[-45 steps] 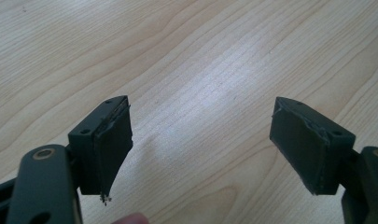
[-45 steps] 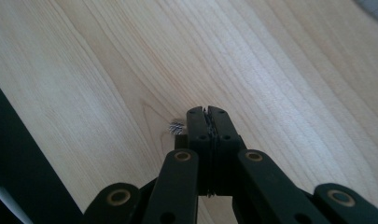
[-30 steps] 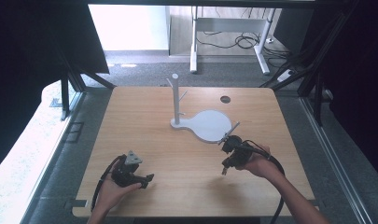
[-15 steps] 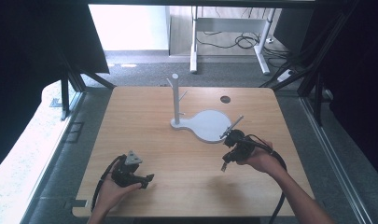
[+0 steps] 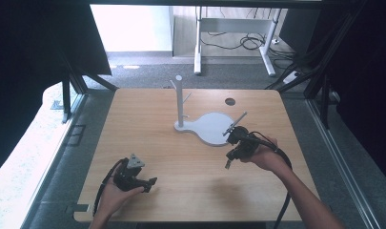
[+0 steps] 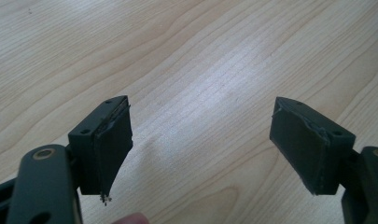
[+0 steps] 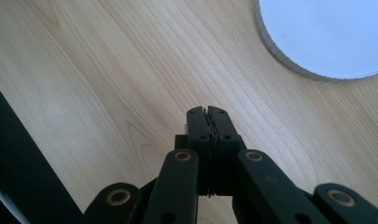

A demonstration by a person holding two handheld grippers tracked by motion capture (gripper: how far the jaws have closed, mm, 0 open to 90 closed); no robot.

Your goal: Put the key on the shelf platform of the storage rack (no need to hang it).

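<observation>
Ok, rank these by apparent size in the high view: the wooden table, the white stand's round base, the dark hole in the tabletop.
1. wooden table
2. white stand's round base
3. dark hole
The differences are plain.

No legible text or markings.

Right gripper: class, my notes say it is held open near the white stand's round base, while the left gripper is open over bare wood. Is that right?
Not quite. The right gripper is shut, not open: the right gripper view shows its jaws pressed together with nothing between them, near the white stand's round base. The left gripper is indeed open over bare wood.
</observation>
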